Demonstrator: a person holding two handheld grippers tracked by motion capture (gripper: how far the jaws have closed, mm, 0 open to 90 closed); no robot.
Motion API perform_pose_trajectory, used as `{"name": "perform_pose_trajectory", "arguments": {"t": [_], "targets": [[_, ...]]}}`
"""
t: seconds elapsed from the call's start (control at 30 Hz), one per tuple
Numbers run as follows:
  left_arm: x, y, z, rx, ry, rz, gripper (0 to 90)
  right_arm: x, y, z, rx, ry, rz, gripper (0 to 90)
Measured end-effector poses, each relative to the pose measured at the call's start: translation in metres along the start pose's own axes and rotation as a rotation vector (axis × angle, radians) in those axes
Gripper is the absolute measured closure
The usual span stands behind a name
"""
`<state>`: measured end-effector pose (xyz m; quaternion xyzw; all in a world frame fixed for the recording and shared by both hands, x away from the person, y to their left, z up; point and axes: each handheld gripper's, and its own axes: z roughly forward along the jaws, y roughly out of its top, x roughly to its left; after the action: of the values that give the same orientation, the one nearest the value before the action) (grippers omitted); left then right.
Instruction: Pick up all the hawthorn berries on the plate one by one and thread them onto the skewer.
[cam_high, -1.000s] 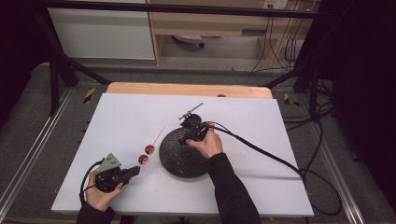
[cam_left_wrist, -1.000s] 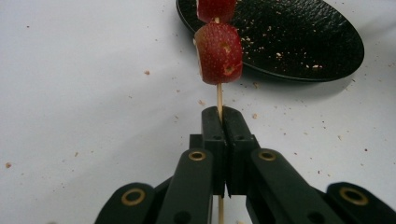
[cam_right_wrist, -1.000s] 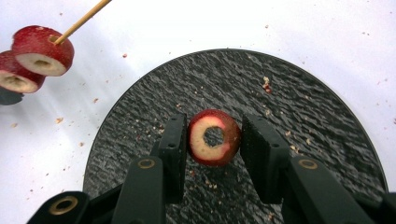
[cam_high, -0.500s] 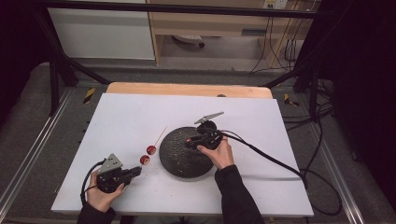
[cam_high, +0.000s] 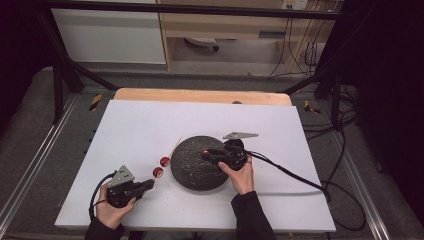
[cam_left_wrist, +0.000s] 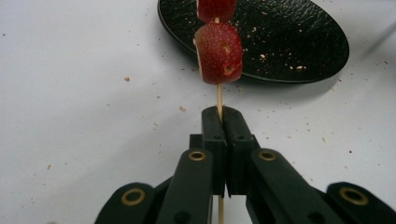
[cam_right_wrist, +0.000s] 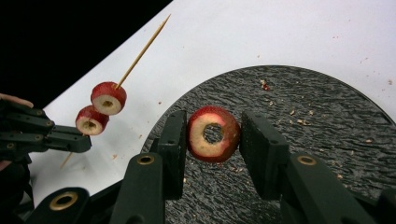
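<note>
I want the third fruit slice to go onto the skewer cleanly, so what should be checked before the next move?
1. Left gripper clamped on the skewer: ok, jaws shut on the stick below the fruit.
2. Right gripper holding the slice: ok, a pad presses each side.
3. Slice has a centre hole to thread: ok, hole faces the camera of the right gripper view.
4. Skewer tip free: ok, bare point beyond the two threaded pieces.
5. Hole lined up with the tip: not ok, the slice is over the plate, apart from the skewer.
6. Skewer clear of the table: cannot tell.
</note>
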<state>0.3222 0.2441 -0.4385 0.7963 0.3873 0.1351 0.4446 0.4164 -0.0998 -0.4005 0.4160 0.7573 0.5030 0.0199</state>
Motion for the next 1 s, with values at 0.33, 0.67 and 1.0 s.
{"name": "perform_pose_trajectory", "arguments": {"t": [0.33,0.67,1.0], "targets": [[-0.005,0.001,0.002,-0.006,-0.002,0.005,88.4,0.001,-0.012,0.001,-0.120,0.036,0.082,62.6],[-0.011,0.002,0.004,-0.015,-0.004,0.013,88.4,0.005,-0.017,0.004,-0.227,0.056,0.127,62.6],[-0.019,0.004,0.008,-0.026,0.000,0.012,88.4,0.006,-0.011,-0.002,-0.338,0.063,0.165,62.7]]}}
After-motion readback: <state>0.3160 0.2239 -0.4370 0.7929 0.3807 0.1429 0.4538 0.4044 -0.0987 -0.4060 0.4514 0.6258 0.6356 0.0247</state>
